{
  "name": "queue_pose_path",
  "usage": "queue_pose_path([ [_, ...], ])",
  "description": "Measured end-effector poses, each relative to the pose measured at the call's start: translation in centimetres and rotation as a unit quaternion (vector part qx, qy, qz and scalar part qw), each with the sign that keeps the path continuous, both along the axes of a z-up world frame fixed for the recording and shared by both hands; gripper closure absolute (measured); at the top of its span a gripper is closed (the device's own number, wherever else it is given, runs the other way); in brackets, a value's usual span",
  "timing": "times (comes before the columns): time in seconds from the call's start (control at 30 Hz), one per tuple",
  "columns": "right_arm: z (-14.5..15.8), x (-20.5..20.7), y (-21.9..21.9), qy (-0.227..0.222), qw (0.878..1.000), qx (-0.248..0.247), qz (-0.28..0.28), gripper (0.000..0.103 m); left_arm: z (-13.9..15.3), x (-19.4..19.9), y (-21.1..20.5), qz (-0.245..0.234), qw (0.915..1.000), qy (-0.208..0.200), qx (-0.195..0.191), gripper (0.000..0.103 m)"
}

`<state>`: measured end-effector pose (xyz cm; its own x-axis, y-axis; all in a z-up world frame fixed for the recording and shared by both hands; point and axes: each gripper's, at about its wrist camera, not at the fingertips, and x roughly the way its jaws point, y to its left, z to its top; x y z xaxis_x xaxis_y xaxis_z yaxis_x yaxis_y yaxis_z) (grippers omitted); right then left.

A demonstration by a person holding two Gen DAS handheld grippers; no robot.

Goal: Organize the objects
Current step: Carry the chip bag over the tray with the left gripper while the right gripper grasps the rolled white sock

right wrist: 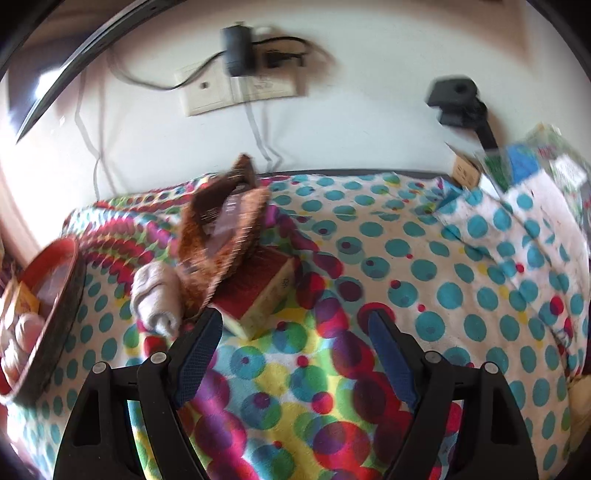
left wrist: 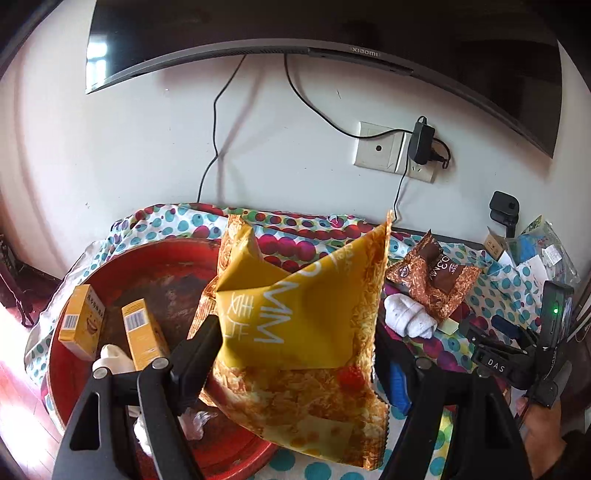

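Observation:
My left gripper point(left wrist: 295, 347) is shut on a large yellow snack bag point(left wrist: 295, 295), which it holds up over the right edge of a round red tray point(left wrist: 177, 266). In the tray lie two yellow boxes point(left wrist: 83, 321), a white sock point(left wrist: 112, 356) and some crumpled plastic. A brown snack packet point(left wrist: 432, 280) and a rolled white sock point(left wrist: 406, 317) rest on the dotted cloth to the right. My right gripper point(right wrist: 295, 350) is open above the cloth with nothing between its fingers. A red box point(right wrist: 266, 291) lies just off its left fingertip, under the brown packet point(right wrist: 225, 229) and beside the sock point(right wrist: 155, 295).
A dotted cloth point(right wrist: 424, 266) covers the table against a white wall. A TV point(left wrist: 332, 29) hangs above, with cables, a wall socket and an adapter point(left wrist: 421, 140). A small black camera point(right wrist: 458, 99) and a pile of packets point(right wrist: 535, 166) sit at the back right. A person's hand point(left wrist: 543, 435) shows at the right.

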<state>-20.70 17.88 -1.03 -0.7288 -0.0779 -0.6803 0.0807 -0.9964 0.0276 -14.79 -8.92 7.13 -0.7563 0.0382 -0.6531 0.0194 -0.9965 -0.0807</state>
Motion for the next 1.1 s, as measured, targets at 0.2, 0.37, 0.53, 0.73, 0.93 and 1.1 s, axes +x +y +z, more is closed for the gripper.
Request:
queue_pose_path([
  [0.2, 0.5, 1.1, -6.9, 0.031, 0.989, 0.091, 0.112, 0.021, -0.2, 3.1, -2.5, 0.024, 0.9996, 0.010, -0.008, 0.024],
  [0.37, 0.8, 0.0, -9.6, 0.036, 0.988, 0.076, 0.131, 0.021, -1.0, 4.4, -4.6, 0.036, 0.9993, 0.005, -0.006, 0.024],
  [0.53, -0.3, -2.6, -9.9, -0.006, 0.994, 0.053, 0.096, 0.021, -1.3, 6.1, -6.5, 0.053, 0.9984, 0.018, -0.006, 0.024],
  [0.73, -0.9, -3.7, -10.2, -0.027, 0.994, 0.071, 0.083, 0.020, -0.9, 6.3, -9.0, 0.086, 0.9960, 0.025, 0.004, 0.024],
  [0.93, -1.9, -3.7, -12.5, -0.041, 0.984, 0.135, 0.112, 0.025, -1.3, 5.5, -9.6, 0.101, 0.9947, 0.017, -0.008, 0.023],
  [1.1, -1.9, -3.6, -12.6, -0.045, 0.983, 0.117, 0.133, 0.042, -1.9, 4.7, -9.7, 0.108, 0.9940, 0.007, -0.016, 0.023],
])
